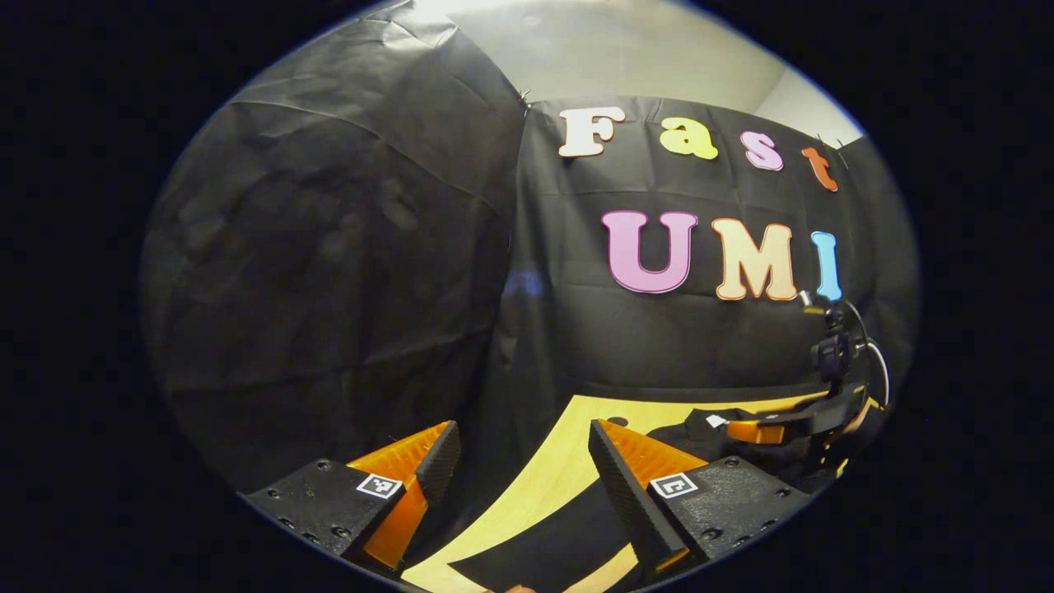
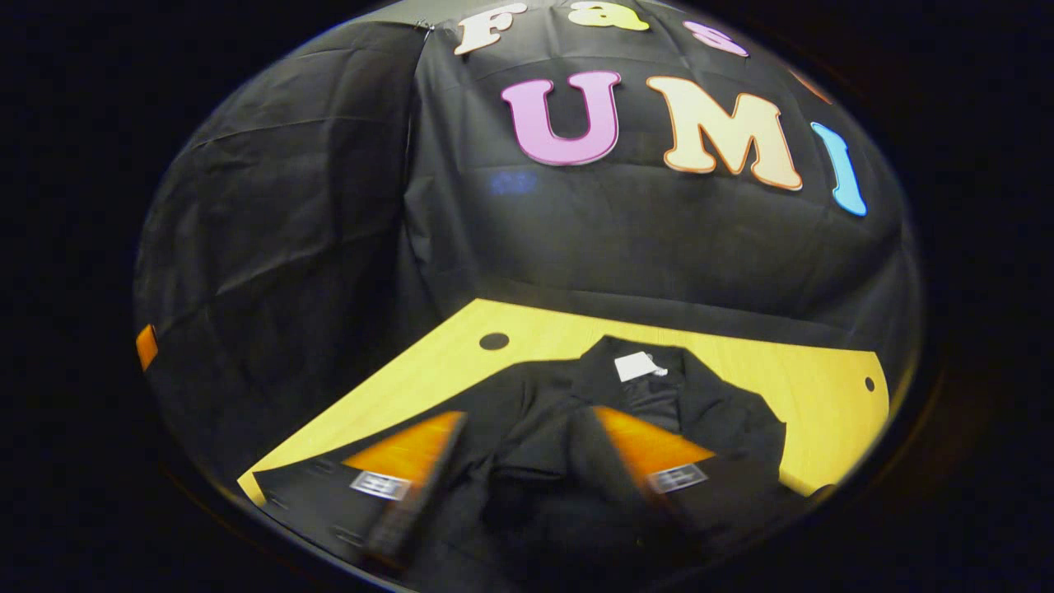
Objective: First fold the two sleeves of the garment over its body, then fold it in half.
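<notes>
Right gripper view: the right gripper is hovering released, fingers spread, over the black garment lying on the tabletop — lower centre of frame, white label at its collar. Left gripper view: the left gripper is standing open, grasping nothing, above the tabletop's near edge — garment at lower right.

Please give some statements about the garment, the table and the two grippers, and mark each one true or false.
1. The garment is black. True.
2. The garment hangs on the booth wall. False: it lies on the yellow table.
3. The left gripper is open. True.
4. The right gripper is shut on the white neck label. False: its fingers stand apart above the garment, short of the label.
5. The table has a round hole. True.
</notes>
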